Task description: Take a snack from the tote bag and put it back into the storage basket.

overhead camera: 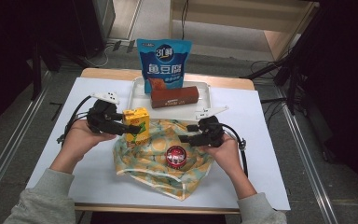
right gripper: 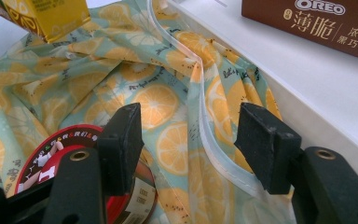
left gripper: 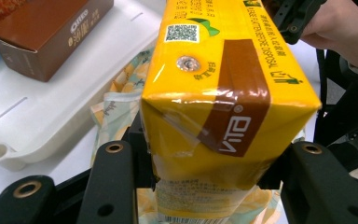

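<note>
The left gripper (overhead camera: 121, 125) pinches a yellow drink carton (overhead camera: 136, 126) between its jaws — the carton stands over the far left edge of an orange-print cloth (overhead camera: 158, 161) at the middle of the tabletop (overhead camera: 261, 154). The right gripper (overhead camera: 186, 135) hangs over the cloth's far right part, jaws spread around nothing, a red-lidded can (overhead camera: 176, 156) just beside it.

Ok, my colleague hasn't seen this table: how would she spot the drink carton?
On the white table lies a lemon-print bag. At its upper left edge, the left gripper clamps the carton: the one yellow box, brown stripe on top, unlike the brown Oreo box.
</note>
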Available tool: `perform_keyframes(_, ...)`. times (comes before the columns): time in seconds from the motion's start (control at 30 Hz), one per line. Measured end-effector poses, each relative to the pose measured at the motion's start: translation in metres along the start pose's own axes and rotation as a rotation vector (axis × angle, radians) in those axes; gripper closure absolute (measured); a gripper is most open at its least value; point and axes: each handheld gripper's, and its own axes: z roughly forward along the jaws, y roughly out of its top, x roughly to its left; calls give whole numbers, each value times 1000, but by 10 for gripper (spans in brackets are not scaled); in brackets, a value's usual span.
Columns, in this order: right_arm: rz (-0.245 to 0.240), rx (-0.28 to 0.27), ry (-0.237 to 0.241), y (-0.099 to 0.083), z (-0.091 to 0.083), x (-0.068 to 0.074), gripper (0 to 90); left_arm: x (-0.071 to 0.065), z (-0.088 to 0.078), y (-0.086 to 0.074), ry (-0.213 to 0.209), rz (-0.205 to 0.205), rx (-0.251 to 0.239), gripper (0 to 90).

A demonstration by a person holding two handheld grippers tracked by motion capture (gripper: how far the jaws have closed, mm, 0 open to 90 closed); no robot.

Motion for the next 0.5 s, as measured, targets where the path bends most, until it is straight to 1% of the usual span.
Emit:
perform_keyframes(0.1, -2, 2, 1, 0, 0, 0, 418, 3, -1, 2, 2, -3, 1, 532)
perform_keyframes(0.27, -2, 0, 2, -1, -1, 0, 418, 8, -3, 5, 18, -7, -4, 533)
perform_keyframes(0.5, -1, 0, 1, -2, -1, 0, 418, 19, -6, 10, 41, -26, -20, 533)
